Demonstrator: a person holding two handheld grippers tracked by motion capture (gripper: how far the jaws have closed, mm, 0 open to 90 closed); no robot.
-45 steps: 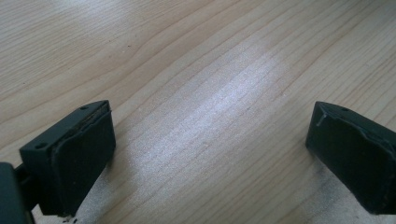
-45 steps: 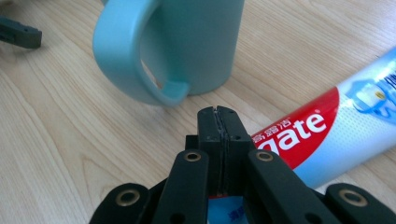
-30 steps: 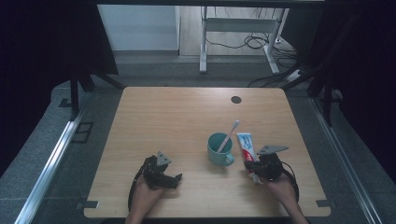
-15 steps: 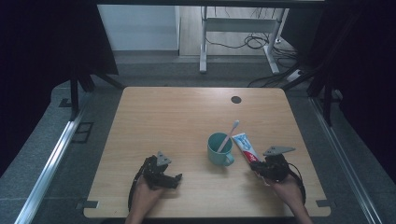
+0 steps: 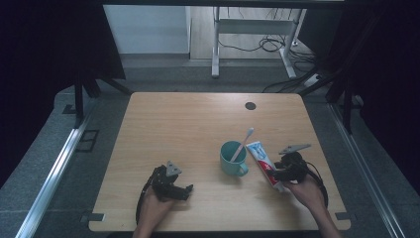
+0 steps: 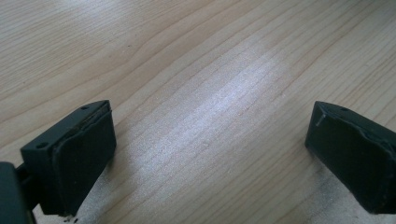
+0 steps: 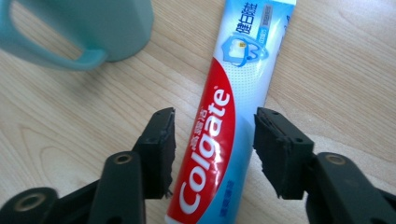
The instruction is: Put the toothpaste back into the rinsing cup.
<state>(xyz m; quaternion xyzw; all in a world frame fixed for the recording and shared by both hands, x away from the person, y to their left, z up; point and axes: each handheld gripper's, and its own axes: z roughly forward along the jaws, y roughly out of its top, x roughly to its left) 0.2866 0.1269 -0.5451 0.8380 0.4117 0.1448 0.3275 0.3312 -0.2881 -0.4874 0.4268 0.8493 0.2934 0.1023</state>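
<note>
Toothpaste tube point(image 7: 223, 116) lying flat on the table point(image 5: 188, 124), just right of the teal mug point(image 5: 233, 158) that holds a toothbrush point(image 5: 243, 144). The right gripper point(image 7: 212, 149) straddles the tube, its jaws having just been opening, pads clear of both sides (grip released). The tube's long axis runs straight ahead between the jaws. The left gripper point(image 6: 205, 154) rests open, well apart.
</note>
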